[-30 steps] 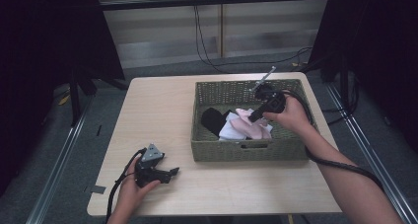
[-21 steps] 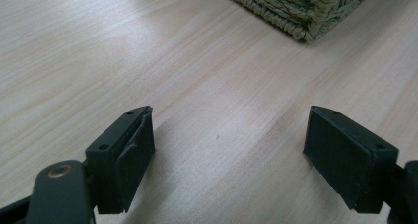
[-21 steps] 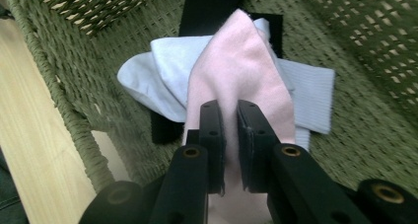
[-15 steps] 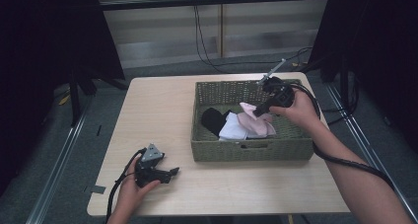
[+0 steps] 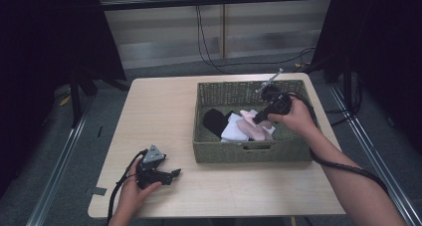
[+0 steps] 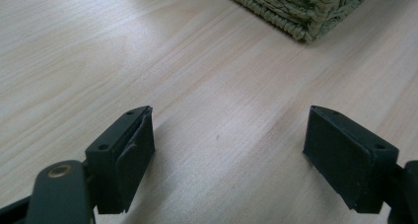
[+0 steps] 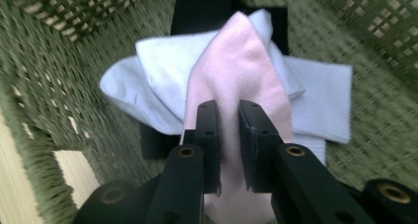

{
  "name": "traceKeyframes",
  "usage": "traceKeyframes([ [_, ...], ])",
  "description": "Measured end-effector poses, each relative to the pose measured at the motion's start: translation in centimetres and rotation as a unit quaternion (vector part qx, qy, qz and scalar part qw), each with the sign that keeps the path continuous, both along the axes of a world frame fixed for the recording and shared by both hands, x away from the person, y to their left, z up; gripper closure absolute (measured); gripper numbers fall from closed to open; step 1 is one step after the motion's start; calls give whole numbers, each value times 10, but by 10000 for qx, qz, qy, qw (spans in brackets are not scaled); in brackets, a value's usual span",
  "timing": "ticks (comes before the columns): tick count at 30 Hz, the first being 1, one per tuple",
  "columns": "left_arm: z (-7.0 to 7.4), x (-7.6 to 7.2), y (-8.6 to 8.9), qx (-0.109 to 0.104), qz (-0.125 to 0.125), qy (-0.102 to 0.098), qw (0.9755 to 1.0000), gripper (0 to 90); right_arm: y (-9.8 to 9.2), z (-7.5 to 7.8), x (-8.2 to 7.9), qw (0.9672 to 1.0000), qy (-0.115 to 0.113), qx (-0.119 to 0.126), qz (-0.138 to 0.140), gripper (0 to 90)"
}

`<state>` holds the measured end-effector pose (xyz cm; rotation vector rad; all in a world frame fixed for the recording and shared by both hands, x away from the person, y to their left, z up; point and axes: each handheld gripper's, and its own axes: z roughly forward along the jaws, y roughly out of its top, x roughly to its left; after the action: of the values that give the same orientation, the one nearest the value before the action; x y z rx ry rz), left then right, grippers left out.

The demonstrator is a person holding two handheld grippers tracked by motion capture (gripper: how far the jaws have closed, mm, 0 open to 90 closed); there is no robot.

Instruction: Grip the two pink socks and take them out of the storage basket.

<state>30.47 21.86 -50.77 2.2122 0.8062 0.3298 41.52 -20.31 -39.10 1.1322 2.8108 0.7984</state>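
a woven green basket point(image 5: 224, 154) sits on the right half of the pale wood table point(image 5: 159, 111). inside it lie a black sock point(image 5: 214, 120) toward the left, white socks point(image 5: 234, 131) in the middle and a pink sock point(image 5: 251, 128) on top of them. the right gripper point(image 5: 258, 119) reaches down into the basket from the person's right hand point(image 5: 293, 117), which hangs over the basket's right side with a cable trailing back along the forearm. in the right gripper view its jaws are pressed close on a fold of the pink sock point(image 7: 236, 71), the fabric running up between the two pads point(image 7: 209, 130), with the white socks point(image 7: 157, 81) spread beneath and dark cloth point(image 7: 202, 7) beyond. the left gripper point(image 5: 174, 173) rests on the table near the front left corner, held by the left hand point(image 5: 130, 193), well apart from the basket. in the left gripper view its jaws stand spread wide over bare wood point(image 6: 222, 86), nothing between them, and a corner of the basket point(image 6: 300, 12) shows at the top.
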Motion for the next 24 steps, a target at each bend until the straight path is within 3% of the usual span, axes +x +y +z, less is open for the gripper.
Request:
traceKeyframes([
  [6, 0, 0, 0, -1, 1, 0, 10000, 189, -2, 3, 0, 10000, -30, -29, 12, 821],
  [9, 0, 0, 0, 0, 1, -1, 10000, 189, -9, 14, -3, 9999, -79, 144, -7, 820],
  [14, 0, 0, 0, -1, 1, 0, 10000, 189, -12, 12, -5, 10000, -46, 21, -48, 821],
  [17, 0, 0, 0, 0, 1, -1, 10000, 189, -14, 13, -7, 9999, -44, 94, -15, 824],
  [24, 0, 0, 0, -2, 2, -1, 10000, 189, -17, 32, -14, 9998, -74, 160, 110, 824],
])
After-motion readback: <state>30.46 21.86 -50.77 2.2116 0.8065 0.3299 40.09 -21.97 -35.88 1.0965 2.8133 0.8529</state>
